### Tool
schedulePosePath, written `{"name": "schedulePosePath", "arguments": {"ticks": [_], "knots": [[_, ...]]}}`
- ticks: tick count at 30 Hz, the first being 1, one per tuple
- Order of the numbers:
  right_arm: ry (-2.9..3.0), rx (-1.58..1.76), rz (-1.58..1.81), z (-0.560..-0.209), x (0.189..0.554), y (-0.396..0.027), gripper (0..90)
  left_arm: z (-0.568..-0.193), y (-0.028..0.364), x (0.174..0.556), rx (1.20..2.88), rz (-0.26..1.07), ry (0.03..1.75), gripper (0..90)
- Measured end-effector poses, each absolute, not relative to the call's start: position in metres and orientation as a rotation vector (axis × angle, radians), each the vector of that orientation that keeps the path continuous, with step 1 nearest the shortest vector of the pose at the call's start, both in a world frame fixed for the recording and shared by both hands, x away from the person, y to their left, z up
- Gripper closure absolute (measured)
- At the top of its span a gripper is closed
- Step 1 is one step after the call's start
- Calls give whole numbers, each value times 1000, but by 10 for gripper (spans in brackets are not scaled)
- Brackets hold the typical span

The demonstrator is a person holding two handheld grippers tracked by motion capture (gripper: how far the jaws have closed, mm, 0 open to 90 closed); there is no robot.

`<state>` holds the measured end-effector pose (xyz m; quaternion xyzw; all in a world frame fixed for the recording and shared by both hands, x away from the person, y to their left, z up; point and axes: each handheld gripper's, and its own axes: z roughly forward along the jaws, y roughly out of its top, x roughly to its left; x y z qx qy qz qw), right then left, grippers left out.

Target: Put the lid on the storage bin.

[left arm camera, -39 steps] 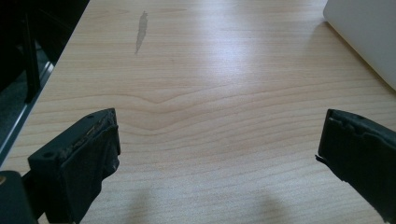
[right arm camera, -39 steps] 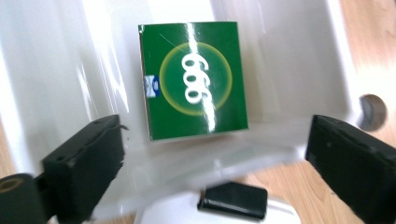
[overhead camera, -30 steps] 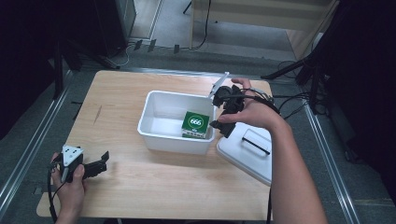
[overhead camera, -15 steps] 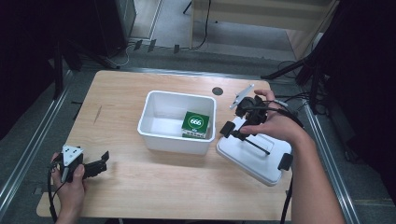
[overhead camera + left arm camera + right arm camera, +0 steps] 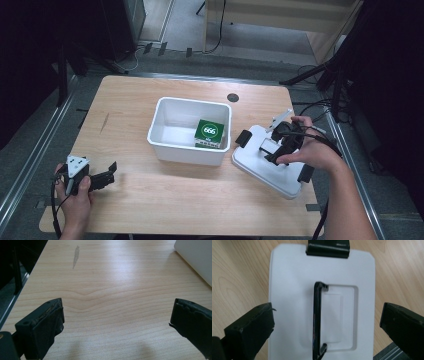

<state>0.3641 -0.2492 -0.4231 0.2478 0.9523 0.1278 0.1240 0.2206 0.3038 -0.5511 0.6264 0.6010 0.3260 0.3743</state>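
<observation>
A white bin stands mid-table with a green box marked 666 inside, against its right wall. To its right lies the white lid, flat, with a black handle and black end clips. My right gripper hovers just above the lid, open. In the right gripper view the jaws straddle the handle on the lid, with a clip at the far end. My left gripper rests open at the front left, over bare wood.
The wooden table has a dark round hole behind the bin. Part of the bin's wall shows in the left gripper view's upper right. Cables trail off the table's right side, where the lid overhangs the edge.
My right gripper has moved from above the bin's right rim, rightward and toward the front, and now sits low over the lid's handle. The left gripper has stayed put.
</observation>
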Motion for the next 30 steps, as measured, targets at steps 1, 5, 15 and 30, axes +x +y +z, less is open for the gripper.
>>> {"name": "schedulePosePath", "arguments": {"ticks": [1,5,15,30], "knots": [[2777,727,372,-425,363,-252,58,-551,304,221,1604,835,1539,0],[2787,715,377,-432,359,-259,158,-551,304,220,1604,835,1538,0],[2821,690,296,-455,357,-260,480,-551,304,220,1603,834,1535,0],[2798,631,314,-456,366,-263,847,-551,304,220,1605,833,1534,0]]}}
